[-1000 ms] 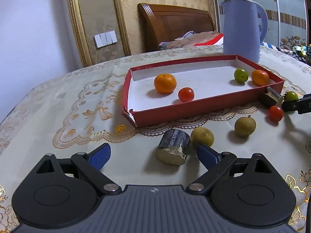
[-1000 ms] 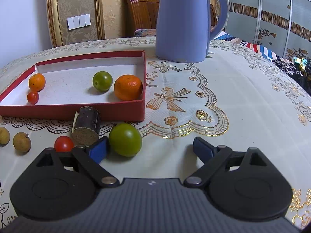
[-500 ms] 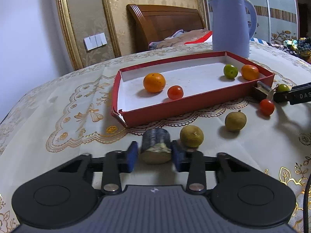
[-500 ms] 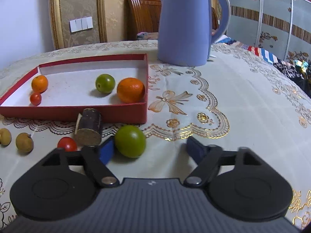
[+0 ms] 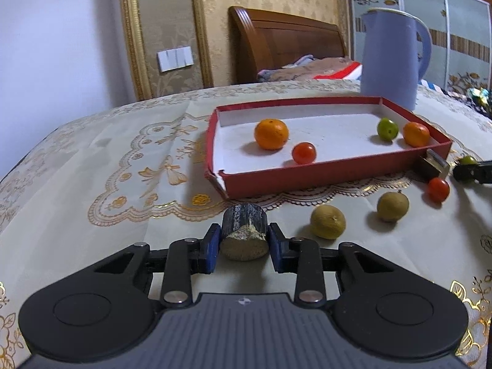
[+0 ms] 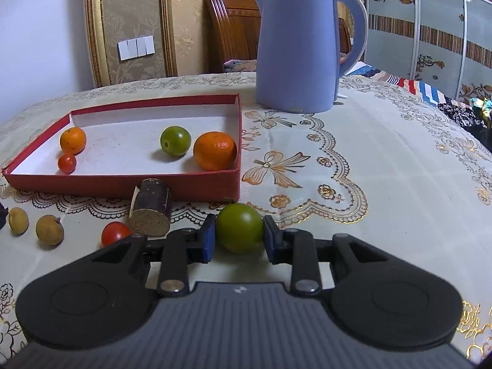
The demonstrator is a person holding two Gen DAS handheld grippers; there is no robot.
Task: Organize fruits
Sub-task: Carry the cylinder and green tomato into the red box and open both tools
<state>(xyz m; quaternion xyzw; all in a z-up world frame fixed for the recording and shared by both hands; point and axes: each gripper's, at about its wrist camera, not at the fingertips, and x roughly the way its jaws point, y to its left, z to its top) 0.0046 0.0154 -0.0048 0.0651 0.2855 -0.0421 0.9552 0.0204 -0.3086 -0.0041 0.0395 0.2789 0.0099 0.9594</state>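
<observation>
My left gripper (image 5: 243, 246) is shut on a dark sugarcane piece (image 5: 244, 232), just in front of the red tray (image 5: 323, 173). My right gripper (image 6: 236, 236) is shut on a green fruit (image 6: 240, 227) by the tray's (image 6: 123, 181) near right corner. The tray holds two oranges (image 5: 271, 133) (image 5: 416, 134), a red tomato (image 5: 303, 152) and a green fruit (image 5: 387, 128). On the cloth lie two brownish fruits (image 5: 327, 222) (image 5: 393, 206), a red tomato (image 5: 438, 189) and a second sugarcane piece (image 6: 151, 212).
A blue kettle (image 6: 303, 46) stands behind the tray's right end. The round table with its embroidered cloth (image 6: 369, 160) drops away at left and right. A wooden headboard (image 5: 286, 46) and wardrobe lie beyond.
My left gripper closed on the sugarcane piece and lifted its view slightly. My right gripper moved forward and closed on the green fruit.
</observation>
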